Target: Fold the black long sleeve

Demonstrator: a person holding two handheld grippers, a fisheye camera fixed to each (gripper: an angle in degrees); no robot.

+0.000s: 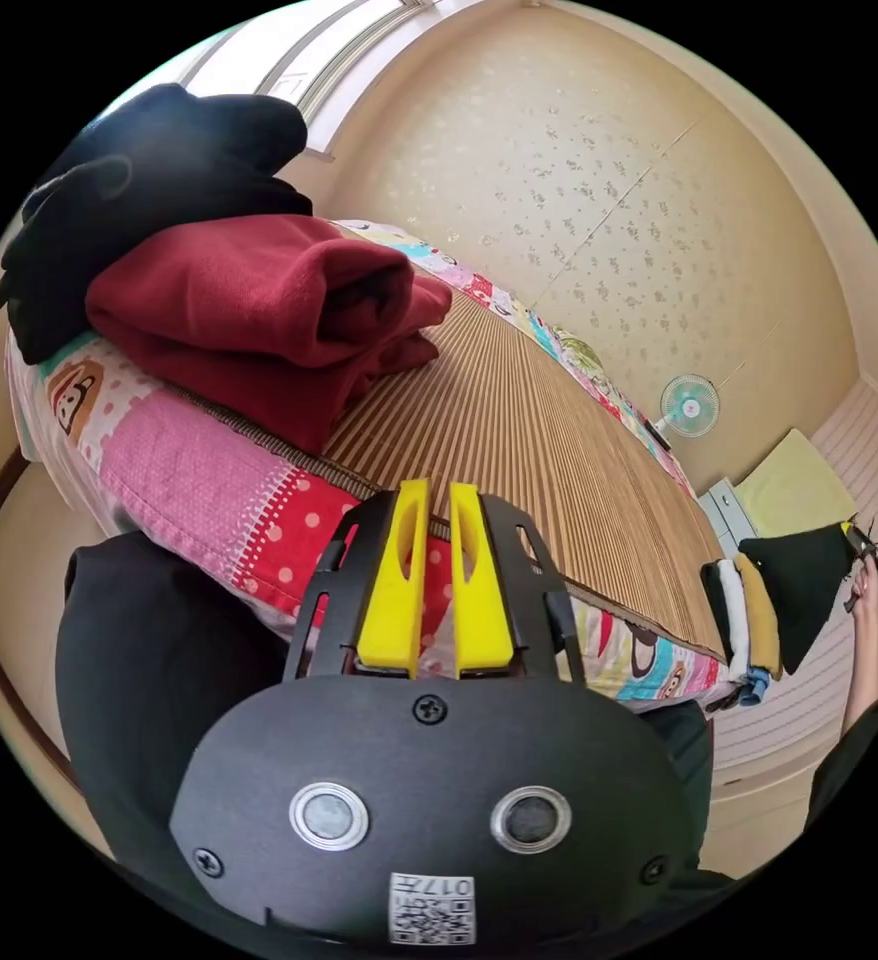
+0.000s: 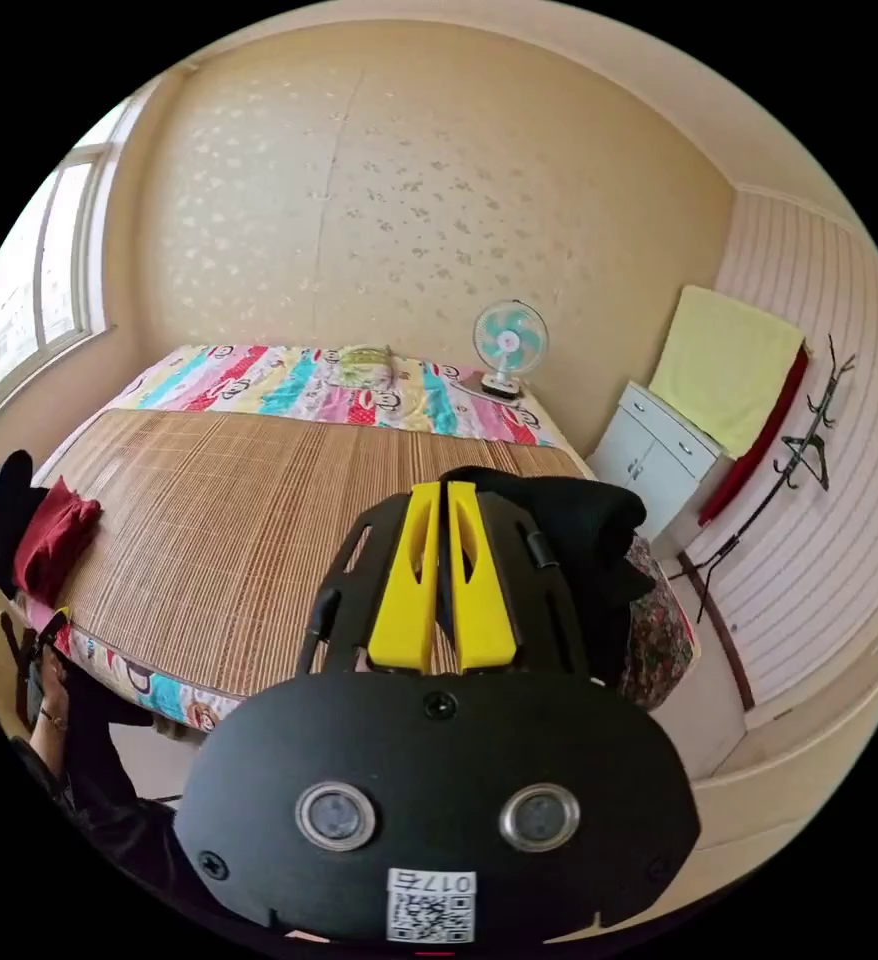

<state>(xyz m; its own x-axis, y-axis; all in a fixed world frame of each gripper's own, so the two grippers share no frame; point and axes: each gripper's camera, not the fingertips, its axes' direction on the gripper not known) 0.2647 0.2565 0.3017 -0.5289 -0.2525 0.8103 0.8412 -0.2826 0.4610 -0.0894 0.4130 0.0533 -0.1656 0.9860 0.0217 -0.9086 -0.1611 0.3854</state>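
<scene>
In the right gripper view the black long sleeve (image 2: 574, 520) is a folded bundle over the near right corner of the bed, and my right gripper (image 2: 442, 490) is shut on its edge. The left gripper view shows the same bundle (image 1: 799, 590) far to the right, held by the right gripper (image 1: 874, 560) just above a small stack of folded clothes (image 1: 747, 630). My left gripper (image 1: 439, 490) hovers over the bed's edge, its yellow jaws slightly open with nothing between them.
A folded red garment (image 1: 259, 310) and a black heap (image 1: 149, 170) lie on the bed's near left corner. A bamboo mat (image 2: 239, 520) covers the bed. A fan (image 2: 509, 340), a white cabinet (image 2: 659, 455) and wall hooks (image 2: 809, 440) stand beyond it. A person's dark clothing (image 1: 149, 660) is close below.
</scene>
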